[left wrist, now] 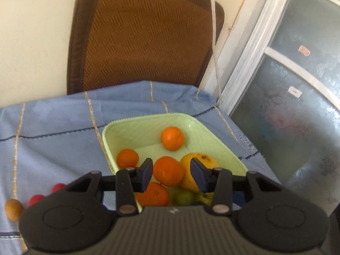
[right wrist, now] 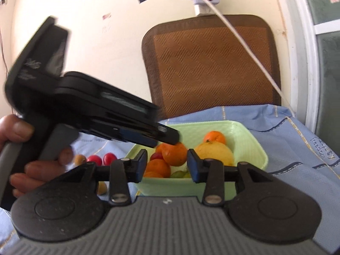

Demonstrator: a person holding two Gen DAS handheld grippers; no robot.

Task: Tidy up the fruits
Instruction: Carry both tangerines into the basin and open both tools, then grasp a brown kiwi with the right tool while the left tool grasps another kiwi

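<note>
Oranges (left wrist: 168, 171) heaped in green basket (left wrist: 119, 127).
Left gripper (left wrist: 171, 175) spread wide above them; right gripper (right wrist: 166, 165) also released, empty.

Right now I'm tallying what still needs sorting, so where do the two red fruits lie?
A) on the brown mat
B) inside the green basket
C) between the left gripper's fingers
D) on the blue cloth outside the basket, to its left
D: the two red fruits lie on the blue cloth left of the green basket, beside a small brown fruit; the left gripper is open and empty.
</note>
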